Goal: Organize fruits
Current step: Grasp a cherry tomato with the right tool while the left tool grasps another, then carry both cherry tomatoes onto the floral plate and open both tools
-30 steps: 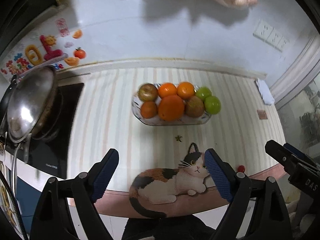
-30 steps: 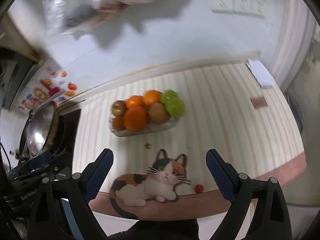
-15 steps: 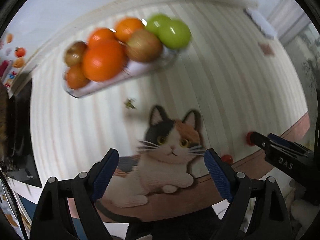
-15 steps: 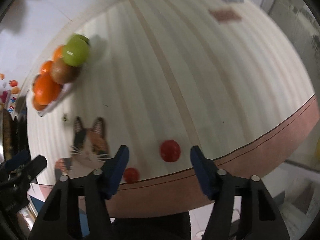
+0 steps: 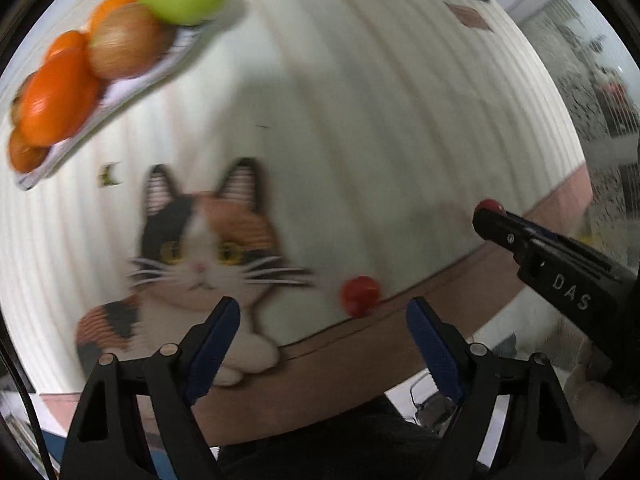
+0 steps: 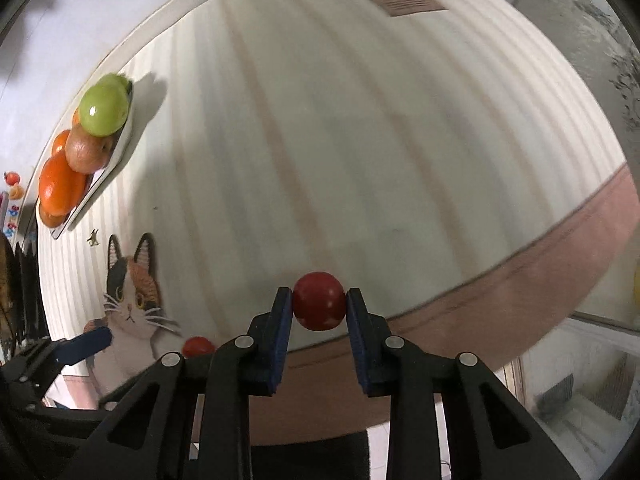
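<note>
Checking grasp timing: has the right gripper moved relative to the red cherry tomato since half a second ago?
Yes. The right gripper has advanced onto the cherry tomato near the table's pink border and closed on it.

— What colour is the small fruit (image 6: 319,301) between your blue pads (image 6: 281,322)?

— Deep red, like the second one (image 5: 360,295) by the calico cat picture (image 5: 200,256): black, orange and white. Your tabletop (image 6: 360,140) is cream with pale stripes and a pinkish border; the tray (image 5: 132,80) holds orange, brownish and green fruit.

left claw (image 5: 322,332) closing, nothing between | small red fruit (image 5: 360,295) just ahead | fruit tray (image 5: 132,80) far left
</note>
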Action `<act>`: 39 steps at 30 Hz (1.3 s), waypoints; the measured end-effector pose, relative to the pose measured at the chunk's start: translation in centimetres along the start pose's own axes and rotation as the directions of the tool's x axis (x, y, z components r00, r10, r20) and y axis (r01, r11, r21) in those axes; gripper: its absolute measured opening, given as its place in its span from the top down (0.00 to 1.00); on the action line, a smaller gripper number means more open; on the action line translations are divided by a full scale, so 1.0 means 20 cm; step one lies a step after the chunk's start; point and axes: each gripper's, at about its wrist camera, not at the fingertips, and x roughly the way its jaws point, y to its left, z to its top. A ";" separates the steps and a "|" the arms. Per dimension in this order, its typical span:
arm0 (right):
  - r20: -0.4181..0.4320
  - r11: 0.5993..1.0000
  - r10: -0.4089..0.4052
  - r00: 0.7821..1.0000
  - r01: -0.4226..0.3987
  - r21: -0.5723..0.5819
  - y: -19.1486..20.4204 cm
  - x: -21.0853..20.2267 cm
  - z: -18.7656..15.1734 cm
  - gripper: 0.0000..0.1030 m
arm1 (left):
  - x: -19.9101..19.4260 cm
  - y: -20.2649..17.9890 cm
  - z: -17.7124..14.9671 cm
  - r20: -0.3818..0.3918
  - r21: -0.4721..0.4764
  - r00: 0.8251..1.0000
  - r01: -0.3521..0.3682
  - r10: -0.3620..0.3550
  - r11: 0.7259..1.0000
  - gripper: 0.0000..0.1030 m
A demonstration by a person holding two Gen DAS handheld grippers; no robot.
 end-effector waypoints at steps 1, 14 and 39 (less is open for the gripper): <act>0.002 1.000 -0.007 1.000 0.007 0.006 -0.02 -0.01 0.00 0.71 | 0.02 -0.03 0.00 -0.010 0.010 1.000 0.008 -0.007 1.000 0.24; 0.004 0.998 -0.030 1.000 0.030 0.062 -0.13 -0.02 -0.01 0.71 | 0.14 -0.22 0.03 -0.012 0.094 0.999 -0.038 0.039 0.995 0.71; 0.078 0.994 0.088 0.993 -0.083 -0.067 0.25 -0.18 0.16 0.71 | -0.27 0.35 0.08 0.150 -0.132 0.988 0.046 -0.026 0.990 0.78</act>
